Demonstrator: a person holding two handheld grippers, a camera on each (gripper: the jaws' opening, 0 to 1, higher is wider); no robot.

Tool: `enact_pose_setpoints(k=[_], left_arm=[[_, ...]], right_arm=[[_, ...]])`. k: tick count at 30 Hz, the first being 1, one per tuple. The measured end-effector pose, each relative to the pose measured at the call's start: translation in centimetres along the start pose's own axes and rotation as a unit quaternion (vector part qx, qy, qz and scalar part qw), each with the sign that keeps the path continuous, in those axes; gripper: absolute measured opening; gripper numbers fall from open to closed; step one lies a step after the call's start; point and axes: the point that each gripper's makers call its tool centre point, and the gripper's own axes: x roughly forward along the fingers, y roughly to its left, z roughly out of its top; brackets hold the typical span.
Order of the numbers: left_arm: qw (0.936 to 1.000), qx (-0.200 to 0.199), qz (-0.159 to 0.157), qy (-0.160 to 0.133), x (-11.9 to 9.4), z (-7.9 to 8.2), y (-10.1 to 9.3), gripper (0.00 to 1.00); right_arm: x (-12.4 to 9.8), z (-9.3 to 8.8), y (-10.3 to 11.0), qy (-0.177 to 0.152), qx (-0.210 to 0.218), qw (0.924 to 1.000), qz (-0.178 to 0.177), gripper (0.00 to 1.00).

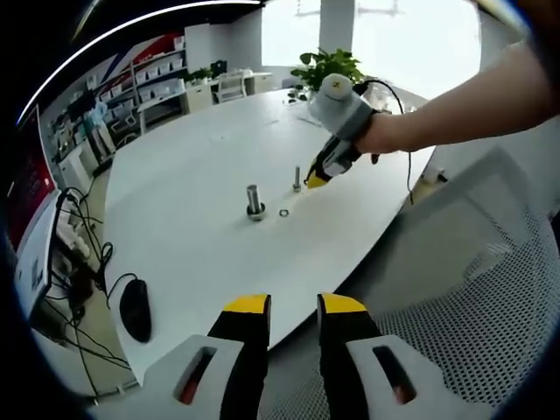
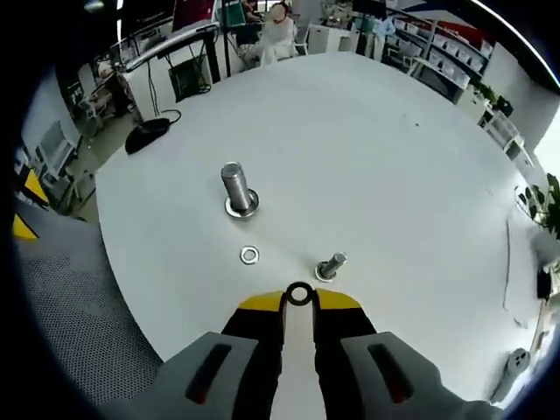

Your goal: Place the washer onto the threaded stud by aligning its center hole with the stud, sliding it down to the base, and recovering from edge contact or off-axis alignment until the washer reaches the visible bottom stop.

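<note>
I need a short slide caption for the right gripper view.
Right gripper holds a washer near the small stud; a second washer lies nearby.

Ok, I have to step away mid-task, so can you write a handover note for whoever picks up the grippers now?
Right gripper: shut on a dark washer, held at its tips just above the table, close to the small threaded stud.
Left gripper: open, holding nothing, held back off the table edge.
On the table: a larger bolt standing on its head, and a loose silver washer lying flat between bolt and stud.
Done: washer picked up.
Left: center its hole over the stud, slide it down to the base.
</note>
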Motion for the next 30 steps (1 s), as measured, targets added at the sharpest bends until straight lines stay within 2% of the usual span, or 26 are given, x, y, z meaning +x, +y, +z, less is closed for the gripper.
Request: enact_pose_setpoints(k=[2, 4, 7, 15, 20, 30], left_arm=[[1.0, 0.0, 0.001, 0.0, 0.0, 0.0, 0.0, 0.19], [1.0, -0.001, 0.001, 0.001, 0.1, -0.1, 0.0, 0.19], [1.0, -0.001, 0.002, 0.0, 0.1, -0.1, 0.2, 0.19], [1.0, -0.003, 0.004, -0.001, 0.2, -0.1, 0.3, 0.19], [1.0, -0.003, 0.004, 0.0, 0.2, -0.1, 0.2, 0.19], [1.0, -0.005, 0.005, 0.0, 0.1, -0.1, 0.4, 0.19]], right_arm=[[-0.1, 0.4, -0.9, -0.007, 0.002, 1.0, -0.005, 0.14], [-0.5, 1.4, -1.2, -0.029, 0.016, 0.9995, -0.003, 0.14], [-1.1, 2.6, -1.6, -0.04, -0.015, 0.9989, -0.018, 0.14], [-0.7, 2.9, -1.9, -0.036, -0.025, 0.9988, -0.021, 0.14], [0.1, 2.9, -2.3, -0.019, -0.052, 0.9981, -0.028, 0.14], [0.8, 2.4, -2.5, -0.008, -0.051, 0.9982, -0.029, 0.14]])
